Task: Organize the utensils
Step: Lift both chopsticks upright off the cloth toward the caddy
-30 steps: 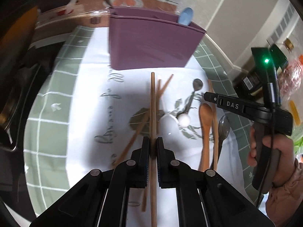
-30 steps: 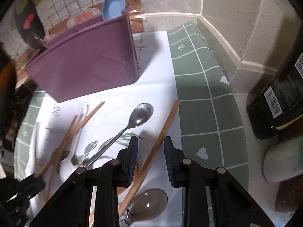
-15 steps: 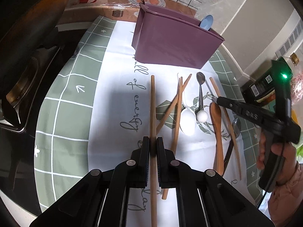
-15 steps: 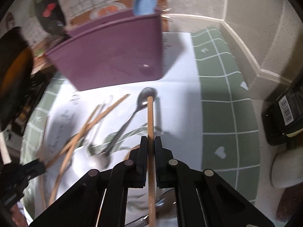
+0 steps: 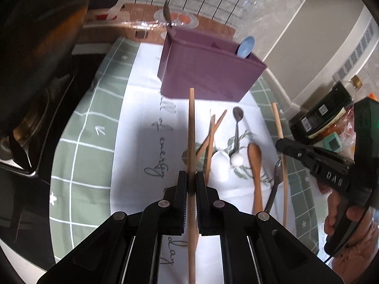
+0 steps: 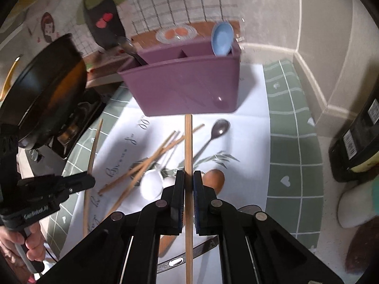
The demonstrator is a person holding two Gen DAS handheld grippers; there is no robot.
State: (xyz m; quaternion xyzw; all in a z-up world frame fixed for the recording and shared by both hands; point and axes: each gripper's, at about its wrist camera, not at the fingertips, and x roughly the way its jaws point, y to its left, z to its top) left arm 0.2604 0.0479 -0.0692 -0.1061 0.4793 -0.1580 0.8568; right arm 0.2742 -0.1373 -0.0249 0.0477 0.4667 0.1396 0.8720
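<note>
A purple utensil holder (image 5: 208, 71) stands at the far end of the white cloth, with a blue spoon (image 5: 246, 46) in it; it also shows in the right wrist view (image 6: 187, 87). My left gripper (image 5: 191, 182) is shut on a wooden chopstick (image 5: 191, 127) that points toward the holder. My right gripper (image 6: 188, 184) is shut on another wooden chopstick (image 6: 188, 142), held above the cloth. Loose chopsticks (image 6: 151, 158), a metal spoon (image 6: 216, 131), white spoons (image 5: 220, 165) and a wooden spoon (image 5: 255, 165) lie on the cloth.
A black frying pan (image 6: 45, 87) sits on the stove at the left. Dark bottles (image 6: 355, 139) stand against the wall at the right. A wooden board with a plate (image 5: 175, 21) lies behind the holder. The green checked mat (image 5: 80, 151) borders the cloth.
My right gripper closed on a chopstick and lifted it off the cloth. Both grippers have come closer to the holder with their chopsticks.
</note>
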